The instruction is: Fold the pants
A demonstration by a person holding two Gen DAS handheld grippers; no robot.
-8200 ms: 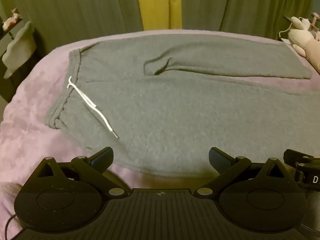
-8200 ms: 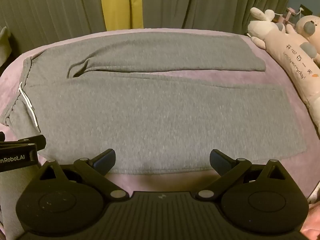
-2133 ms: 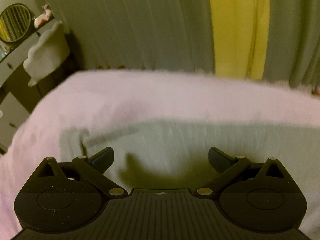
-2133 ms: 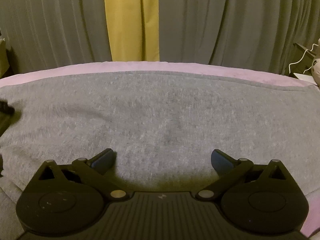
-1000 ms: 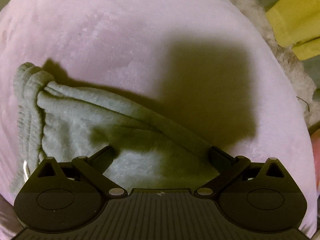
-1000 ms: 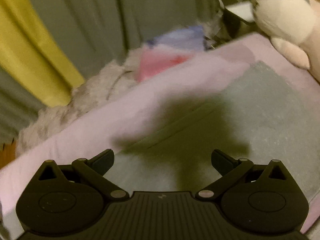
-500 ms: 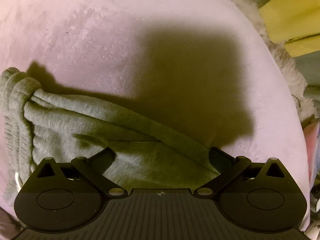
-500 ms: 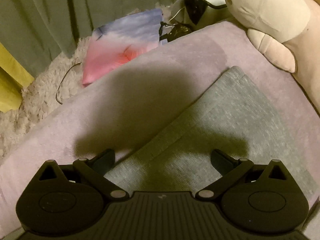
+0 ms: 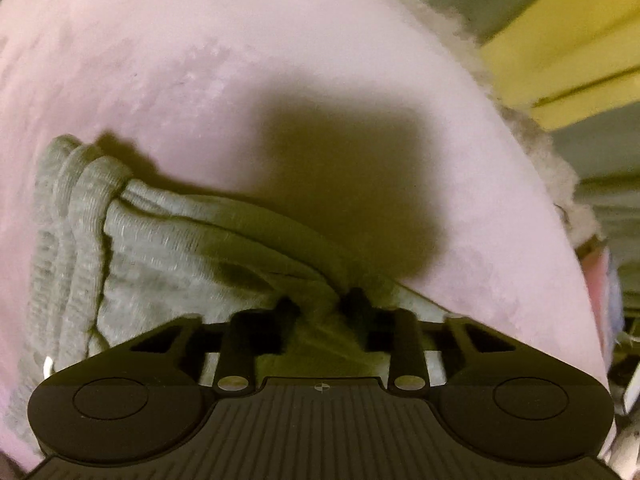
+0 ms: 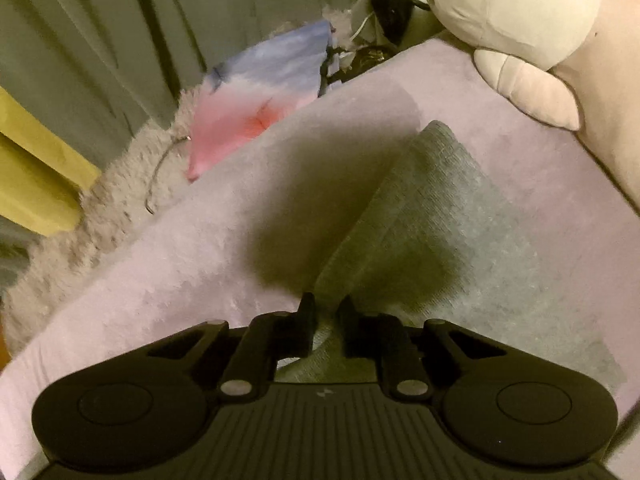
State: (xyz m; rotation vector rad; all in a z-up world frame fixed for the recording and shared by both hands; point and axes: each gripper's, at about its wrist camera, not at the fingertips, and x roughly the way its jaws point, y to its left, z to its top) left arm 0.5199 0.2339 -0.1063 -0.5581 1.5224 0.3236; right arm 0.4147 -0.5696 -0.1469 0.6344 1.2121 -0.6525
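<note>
Left wrist: left gripper pinches the pants; right gripper clamps their edge; no writing legible.

No words or numbers can be read in either view. There are no labels or brand names to see. Nothing here has writing on it.
</note>
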